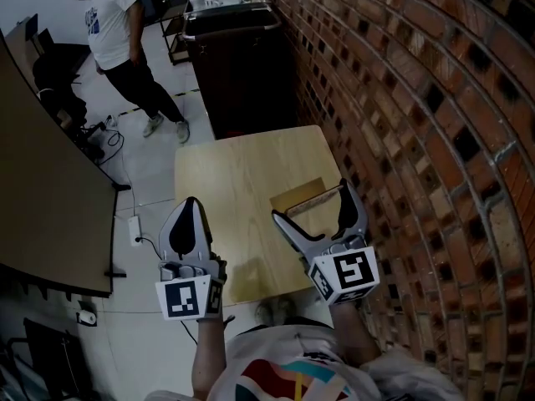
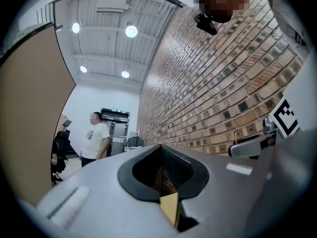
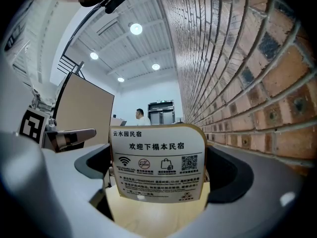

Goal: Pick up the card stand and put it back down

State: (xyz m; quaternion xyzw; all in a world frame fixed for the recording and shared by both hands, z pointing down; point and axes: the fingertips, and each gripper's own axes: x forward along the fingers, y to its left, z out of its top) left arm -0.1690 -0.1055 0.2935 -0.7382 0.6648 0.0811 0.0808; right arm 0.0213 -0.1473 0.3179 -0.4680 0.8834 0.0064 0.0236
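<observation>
Above the table's [image 1: 226, 182] right side, beside the brick wall [image 1: 401, 140], our right gripper [image 1: 311, 200] clamps the card stand [image 3: 157, 162], its long axis running pad to pad, while our left gripper [image 1: 191, 207] hangs closed and empty.

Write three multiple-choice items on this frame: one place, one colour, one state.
1. Where is the white printed card stand? A lying flat, untouched; B between the right gripper's jaws; C on the floor.
2. What colour is the standing person's T-shirt? A white; B red; C black.
3. How do the left gripper's jaws stand? A wide apart; B clamped on a card; C together, empty.
Answers: 1 B, the right gripper view shows the stand between both jaws. 2 A, plain in the head view. 3 C, the left gripper view shows them closed on nothing.
</observation>
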